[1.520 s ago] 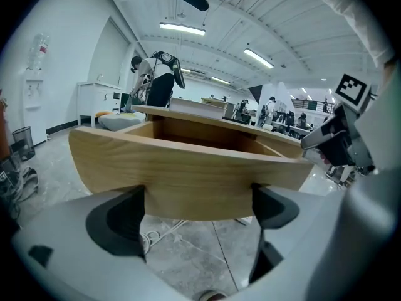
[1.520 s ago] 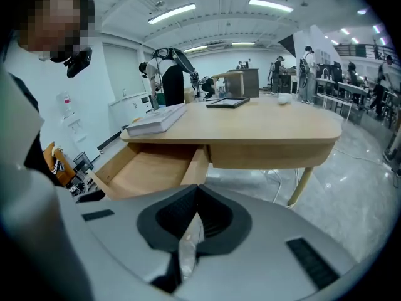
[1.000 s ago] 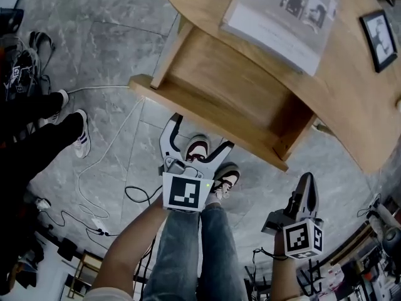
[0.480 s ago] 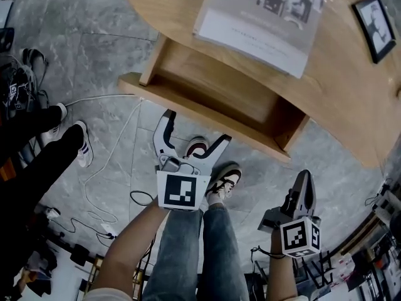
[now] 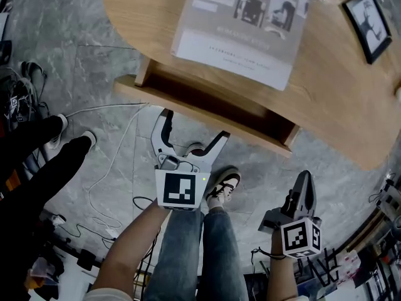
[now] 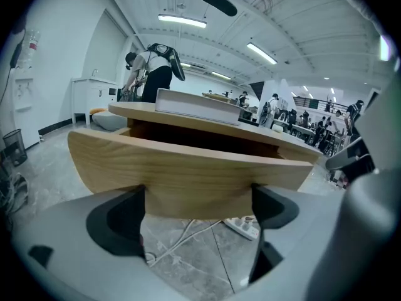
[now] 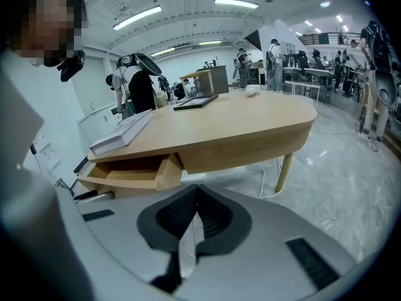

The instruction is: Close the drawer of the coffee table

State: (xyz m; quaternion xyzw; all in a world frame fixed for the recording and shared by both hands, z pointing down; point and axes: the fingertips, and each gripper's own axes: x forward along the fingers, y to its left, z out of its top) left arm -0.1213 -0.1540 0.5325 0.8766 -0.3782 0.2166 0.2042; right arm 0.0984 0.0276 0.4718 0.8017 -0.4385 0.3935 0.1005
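Drawer (image 5: 207, 119): it is only partly open. It stands out a little from under the top of the desk (image 5: 338, 105), on the side facing you, and a narrow dark strip of its inside shows.
Left tool (image 5: 194, 125): your jaws are wide apart and hold nothing. Both tips lie at the drawer front, 1 near its left part and 1 near its middle. They seem to touch it, but the contact is not sure.
Reason for this hold: spread jaws probably give 2 push points on the panel, so the drawer (image 6: 188, 168) should slide straight and not turn sideways. This is a push, so no clamping is needed.
Right tool (image 5: 304, 187): the jaws are pressed together on nothing. You hold it low at your right side, well apart from the drawer, probably to keep it out of the way.
Drawer front: light wood with fine grain along its length, smooth, slightly curved to follow the desk edge, and no handle can be seen.
Desk shape: rounded oval top of the same light wood, on slim pale legs.
On the desk: a thick book (image 5: 241, 24) with a matt grey cover lies above the drawer, and a small dark picture frame (image 5: 368, 24) lies further right.
Floor (image 5: 106, 49): glossy grey tiles like marble, with a white cable (image 5: 113, 143) and a power strip (image 6: 241, 226) under the drawer.
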